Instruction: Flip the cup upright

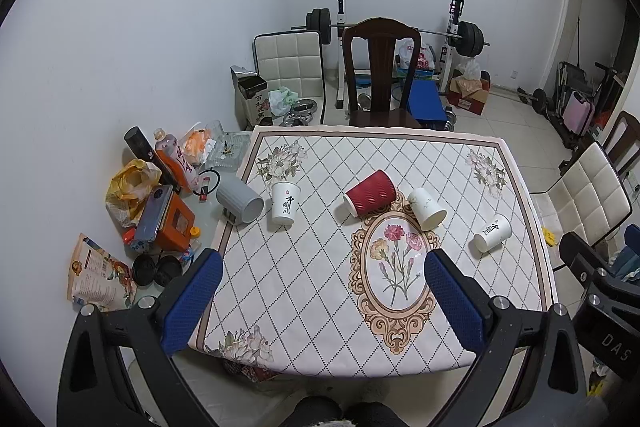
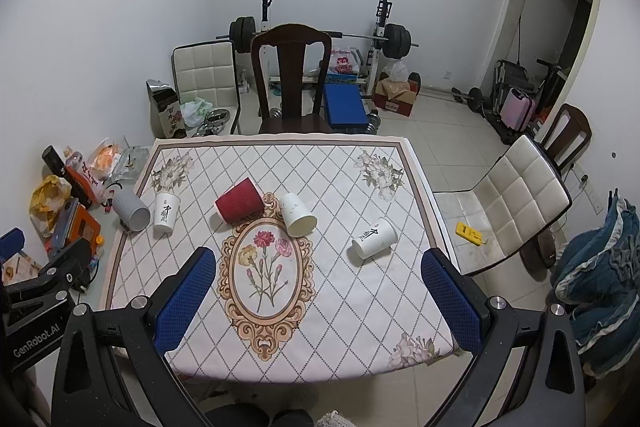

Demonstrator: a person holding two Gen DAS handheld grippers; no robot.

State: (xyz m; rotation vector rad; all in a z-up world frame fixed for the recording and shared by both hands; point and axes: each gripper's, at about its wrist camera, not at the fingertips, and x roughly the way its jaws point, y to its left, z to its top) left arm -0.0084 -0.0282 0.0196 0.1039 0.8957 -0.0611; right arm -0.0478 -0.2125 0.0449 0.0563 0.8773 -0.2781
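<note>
Red cup (image 1: 370, 193) — ribbed paper, lying on its side near the middle of the table (image 1: 516, 211), mouth toward the camera; likely light and easily crushed, so pinch gently across the ribbed wall. Left gripper (image 1: 324, 259) and right gripper (image 2: 319, 257) both spread wide, empty — well short of the cup.

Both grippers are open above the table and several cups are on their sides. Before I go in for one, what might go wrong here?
1. The red cup and the white marbled cup lie close together; reaching for one may knock the other.
2. The cups on their sides, like the white printed cup near the right table edge, could roll off if nudged.
3. The grey cup overhangs the tablecloth's left border beside clutter, leaving tight finger room.
</note>
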